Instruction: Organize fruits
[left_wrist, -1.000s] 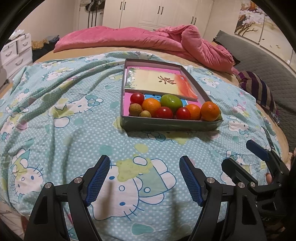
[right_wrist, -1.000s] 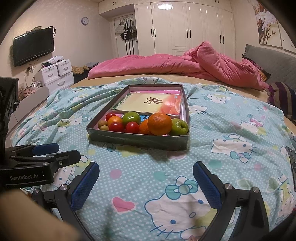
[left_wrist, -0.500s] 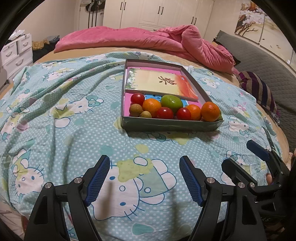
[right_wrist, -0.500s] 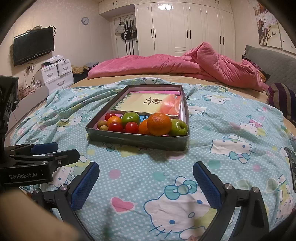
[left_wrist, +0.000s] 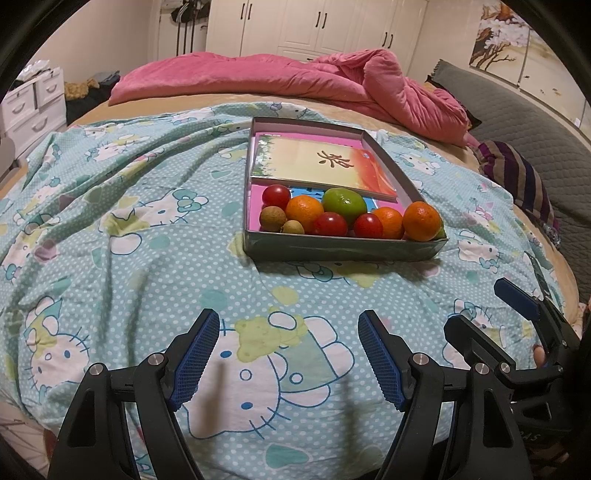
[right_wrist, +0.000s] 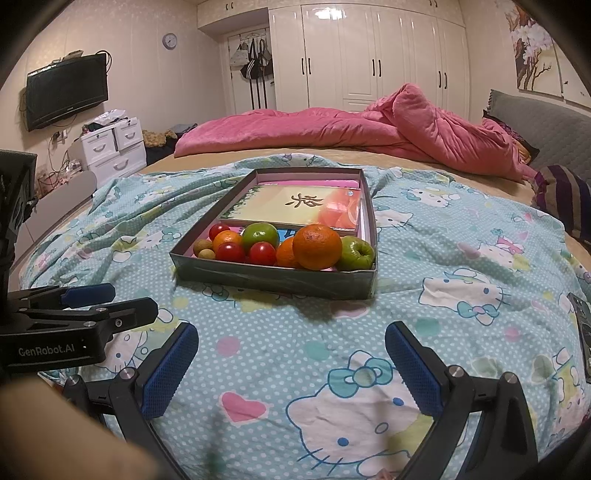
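A shallow grey box (left_wrist: 343, 251) (right_wrist: 273, 278) lies on the bed with fruit heaped at its near end: oranges (left_wrist: 421, 221) (right_wrist: 317, 246), a green apple (left_wrist: 343, 202) (right_wrist: 260, 234), a second green apple (right_wrist: 355, 254), red tomatoes (left_wrist: 330, 224) (right_wrist: 262, 254) and small brown longans (left_wrist: 272, 219) (right_wrist: 203, 244). A printed card (left_wrist: 321, 166) (right_wrist: 295, 205) fills its far end. My left gripper (left_wrist: 288, 354) is open and empty, well short of the box. My right gripper (right_wrist: 291, 365) hangs open and empty too, to the right of the left one.
A teal cartoon-print sheet (left_wrist: 129, 229) covers the bed, with a pink duvet (left_wrist: 295, 81) bunched at the back. A striped cushion (left_wrist: 517, 177) lies at the right, white drawers (right_wrist: 114, 147) and a wall TV (right_wrist: 66, 90) stand at the left. A dark phone-like item (right_wrist: 583, 332) rests at the right edge.
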